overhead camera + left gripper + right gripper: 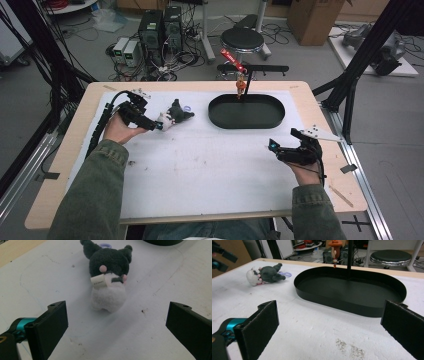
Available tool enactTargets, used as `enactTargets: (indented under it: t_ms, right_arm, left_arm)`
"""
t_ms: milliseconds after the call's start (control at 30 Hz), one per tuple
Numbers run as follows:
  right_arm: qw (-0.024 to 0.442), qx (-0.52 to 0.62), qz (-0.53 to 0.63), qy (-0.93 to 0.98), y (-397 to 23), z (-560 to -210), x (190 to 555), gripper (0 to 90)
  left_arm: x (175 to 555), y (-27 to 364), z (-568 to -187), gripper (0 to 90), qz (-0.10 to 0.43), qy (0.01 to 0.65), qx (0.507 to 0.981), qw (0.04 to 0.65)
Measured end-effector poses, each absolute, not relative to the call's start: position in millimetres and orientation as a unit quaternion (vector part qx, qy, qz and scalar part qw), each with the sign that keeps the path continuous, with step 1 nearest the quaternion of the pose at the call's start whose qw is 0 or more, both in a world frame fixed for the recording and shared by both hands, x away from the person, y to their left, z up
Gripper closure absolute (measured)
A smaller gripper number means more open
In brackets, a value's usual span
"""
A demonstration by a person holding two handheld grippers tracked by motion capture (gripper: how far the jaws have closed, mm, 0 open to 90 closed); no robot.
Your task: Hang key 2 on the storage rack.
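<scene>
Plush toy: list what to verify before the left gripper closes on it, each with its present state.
1. Left gripper jaws open wide enough for the plush toy: ok.
2. Toy lined up between the jaws: ok, roughly centred.
3. Jaws already around the toy: not ok, it lies ahead of them.
4. Toy lying free on the white mat, nothing on it: ok.
5. Black tray empty: ok.
6. Right gripper open and away from the toy: ok.

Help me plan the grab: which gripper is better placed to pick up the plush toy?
Left. The left gripper is open right at the plush toy; the right gripper sits far across the table.
</scene>
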State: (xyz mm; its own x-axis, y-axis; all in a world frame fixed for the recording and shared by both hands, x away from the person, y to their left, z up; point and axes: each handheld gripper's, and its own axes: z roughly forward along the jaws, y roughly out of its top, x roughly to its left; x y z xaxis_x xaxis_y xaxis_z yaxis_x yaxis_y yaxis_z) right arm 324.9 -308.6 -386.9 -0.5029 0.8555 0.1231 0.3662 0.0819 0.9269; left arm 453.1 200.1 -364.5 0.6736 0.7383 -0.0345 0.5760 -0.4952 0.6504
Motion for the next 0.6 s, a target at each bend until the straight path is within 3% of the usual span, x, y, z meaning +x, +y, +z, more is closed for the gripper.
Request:
enactTargets:
  t_ms: [600]
  right_arm:
    - [0.24, 0.443, 0.512, 0.696, -315, -390, 319, 0.8]
  left_arm:
    - [513, 165, -402, 4.5, 0.088, 0.396, 0.879, 0.251]
